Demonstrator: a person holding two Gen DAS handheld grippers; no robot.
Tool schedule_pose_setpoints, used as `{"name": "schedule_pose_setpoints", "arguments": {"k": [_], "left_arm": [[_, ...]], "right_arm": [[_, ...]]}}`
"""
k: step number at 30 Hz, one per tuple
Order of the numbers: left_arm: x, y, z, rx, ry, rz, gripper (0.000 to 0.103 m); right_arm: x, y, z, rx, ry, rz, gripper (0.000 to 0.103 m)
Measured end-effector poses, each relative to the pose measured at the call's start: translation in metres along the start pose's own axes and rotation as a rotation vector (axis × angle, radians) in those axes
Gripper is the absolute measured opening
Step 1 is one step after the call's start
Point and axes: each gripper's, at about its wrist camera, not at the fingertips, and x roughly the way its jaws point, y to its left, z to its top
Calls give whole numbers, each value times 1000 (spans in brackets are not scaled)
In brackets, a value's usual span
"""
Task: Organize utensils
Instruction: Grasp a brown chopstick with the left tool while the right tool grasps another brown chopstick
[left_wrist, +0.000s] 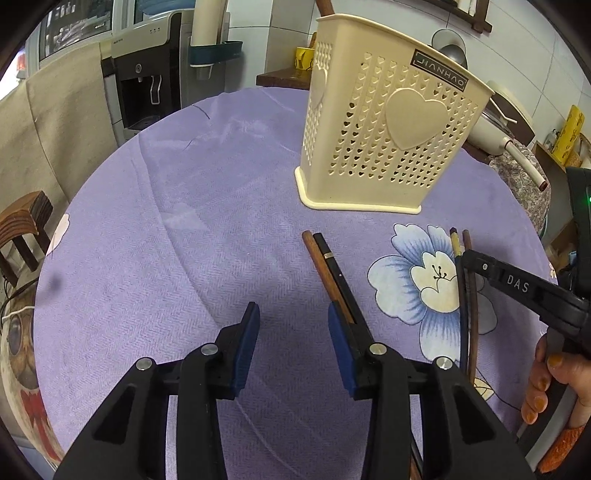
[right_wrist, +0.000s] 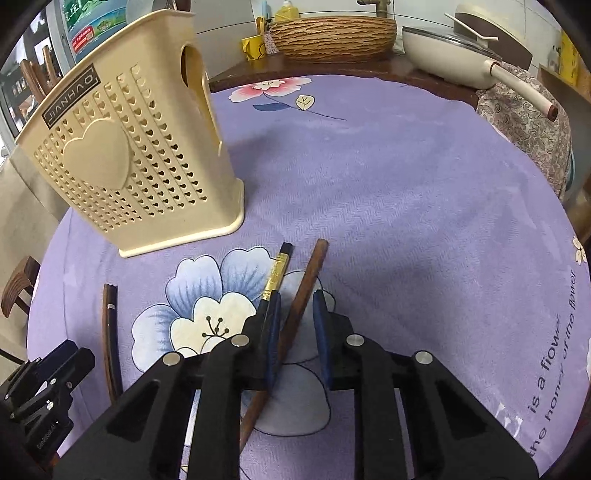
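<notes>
A cream perforated utensil holder (left_wrist: 388, 122) with a heart stands on the purple cloth; it also shows in the right wrist view (right_wrist: 129, 155). A brown and a black chopstick (left_wrist: 328, 266) lie together just right of my open left gripper (left_wrist: 293, 321), passing under its right finger. Another pair lies on the blue flower: a black chopstick with a gold band (right_wrist: 275, 275) and a brown chopstick (right_wrist: 303, 295). My right gripper (right_wrist: 297, 306) is open low over the cloth, the brown chopstick between its pads, the black one outside its left finger. The right gripper also shows in the left view (left_wrist: 465, 258).
The table (right_wrist: 424, 192) has a purple flowered cloth. A white pan (right_wrist: 461, 55), a wicker basket (right_wrist: 332, 35) and a yellow mug (right_wrist: 253, 46) stand behind it. A water dispenser (left_wrist: 147, 81) and a wooden chair (left_wrist: 22, 229) are at left.
</notes>
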Motion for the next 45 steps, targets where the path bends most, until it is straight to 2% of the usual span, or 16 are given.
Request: {"name": "schedule_pose_setpoints", "arguments": {"k": [4,6,13,17,19,21,22,25,27,31,37,39,45], "left_arm": [[6,-4,4,-8,14,-9,36],[9,-8,4,27,7,44,34],[7,-14,-4,71,-13,125,34],[2,-11,-1,14,-7,68,34],[-2,-13,0,20,-30,68,34],[-2,-16,1,29,-32,38,34],[-1,-18,0,35,-27,38,34],[3,-26,-3,72,-40,97,36],[3,-27,-3,73,-38,98,36],[5,-25,1,67,-17,97,44],[8,-16,-3,58,14,122,42],[10,-17,-1,63,2,136,42],[6,-13,4,-23,-2,55,42]], "right_arm": [[-2,1,-2,-16,-13,4,18],[-2,0,-2,-12,-12,15,18],[-2,-3,-2,-5,-16,35,18],[-1,-5,0,-2,-18,41,18],[-2,-5,-1,-2,-19,47,18],[-2,-6,-1,-2,-19,51,18],[-2,-6,-1,-1,-19,53,18],[-2,-6,-1,0,-17,54,18],[-1,-6,-1,4,-16,60,18],[-1,-7,-1,4,-17,63,18],[0,-9,-1,6,-12,78,18],[0,-7,0,2,-8,68,18],[2,-7,3,12,-1,78,18]]}}
